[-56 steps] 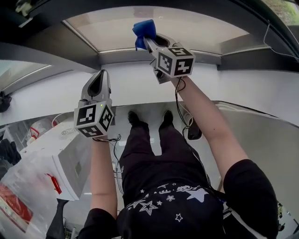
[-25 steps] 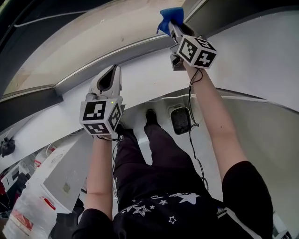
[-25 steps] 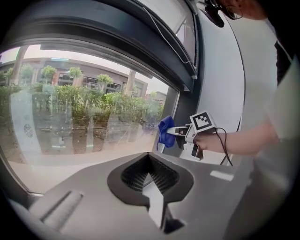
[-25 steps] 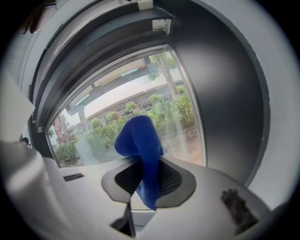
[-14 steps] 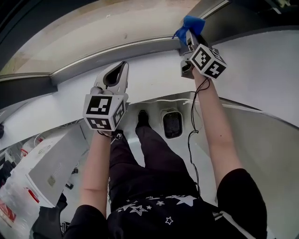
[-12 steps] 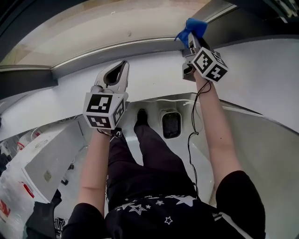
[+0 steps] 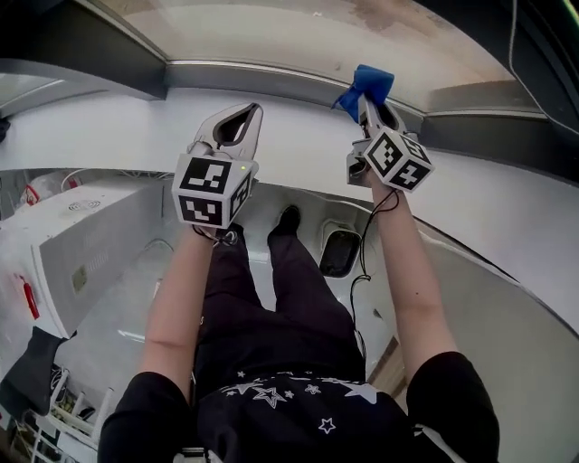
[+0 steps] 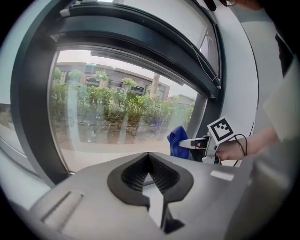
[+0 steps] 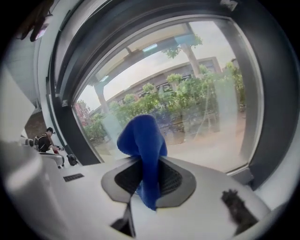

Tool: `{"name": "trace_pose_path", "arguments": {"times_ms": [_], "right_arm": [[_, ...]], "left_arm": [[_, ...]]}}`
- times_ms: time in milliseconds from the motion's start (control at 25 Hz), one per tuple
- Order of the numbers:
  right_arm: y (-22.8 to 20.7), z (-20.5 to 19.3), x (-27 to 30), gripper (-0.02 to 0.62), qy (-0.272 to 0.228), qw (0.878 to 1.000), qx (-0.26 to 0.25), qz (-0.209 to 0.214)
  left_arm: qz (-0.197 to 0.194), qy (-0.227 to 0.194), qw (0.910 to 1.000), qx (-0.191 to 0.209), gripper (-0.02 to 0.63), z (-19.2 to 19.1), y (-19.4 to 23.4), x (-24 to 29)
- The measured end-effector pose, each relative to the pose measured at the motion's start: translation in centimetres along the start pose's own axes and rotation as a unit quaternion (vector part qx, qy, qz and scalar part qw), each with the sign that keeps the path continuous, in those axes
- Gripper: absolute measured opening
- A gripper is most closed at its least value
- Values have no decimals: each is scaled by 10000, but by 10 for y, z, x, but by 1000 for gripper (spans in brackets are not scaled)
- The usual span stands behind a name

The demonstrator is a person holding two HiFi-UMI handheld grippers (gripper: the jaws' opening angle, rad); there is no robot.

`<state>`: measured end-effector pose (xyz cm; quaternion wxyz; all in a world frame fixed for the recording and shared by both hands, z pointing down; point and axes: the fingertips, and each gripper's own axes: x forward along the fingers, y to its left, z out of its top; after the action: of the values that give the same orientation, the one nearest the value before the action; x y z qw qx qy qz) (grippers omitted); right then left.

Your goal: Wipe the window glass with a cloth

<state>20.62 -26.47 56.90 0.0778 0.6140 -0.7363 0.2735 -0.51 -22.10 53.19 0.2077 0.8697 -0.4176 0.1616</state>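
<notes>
The window glass (image 7: 298, 27) runs across the top of the head view, above a white sill. My right gripper (image 7: 365, 99) is shut on a blue cloth (image 7: 367, 81), which bunches out past its fingertips at the lower edge of the glass. In the right gripper view the blue cloth (image 9: 143, 140) stands up between the jaws, with the window glass (image 9: 206, 93) just beyond. My left gripper (image 7: 253, 110) is shut on nothing and points at the sill to the left of the cloth. In the left gripper view, the blue cloth (image 8: 177, 140) shows against the window glass (image 8: 117, 112).
A dark window frame (image 7: 109, 45) borders the glass at left, and another dark frame section (image 7: 507, 136) at right. A white box-like unit (image 7: 81, 253) stands low at left. A black object (image 7: 339, 253) lies on the floor by the person's feet. Trees and buildings show outside.
The head view has swung round along the window. The right gripper, still shut on the cloth, now sits lower and closer to the left gripper. The left gripper stays shut.
</notes>
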Motion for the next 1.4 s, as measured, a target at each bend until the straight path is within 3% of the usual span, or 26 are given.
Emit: {"name": "trace_pose_path", "arguments": {"times_ms": [280, 720, 880, 1080, 1400], "right_arm": [[132, -23, 68, 74, 215, 9969, -229, 722], [304, -73, 169, 74, 617, 9812, -851, 1620], [335, -92, 203, 74, 730, 9784, -923, 1702], [359, -107, 231, 74, 858, 9752, -1047, 1751], [341, -110, 240, 74, 925, 9799, -936, 1503]], "left_arm": [[561, -75, 9979, -327, 8, -17, 103, -58], [944, -83, 9930, -700, 8, -40, 218, -112], [974, -25, 9933, -627, 8, -46, 244, -110], [949, -18, 9920, -834, 8, -56, 262, -111], [883, 102, 9917, -929, 8, -66, 263, -108]]}}
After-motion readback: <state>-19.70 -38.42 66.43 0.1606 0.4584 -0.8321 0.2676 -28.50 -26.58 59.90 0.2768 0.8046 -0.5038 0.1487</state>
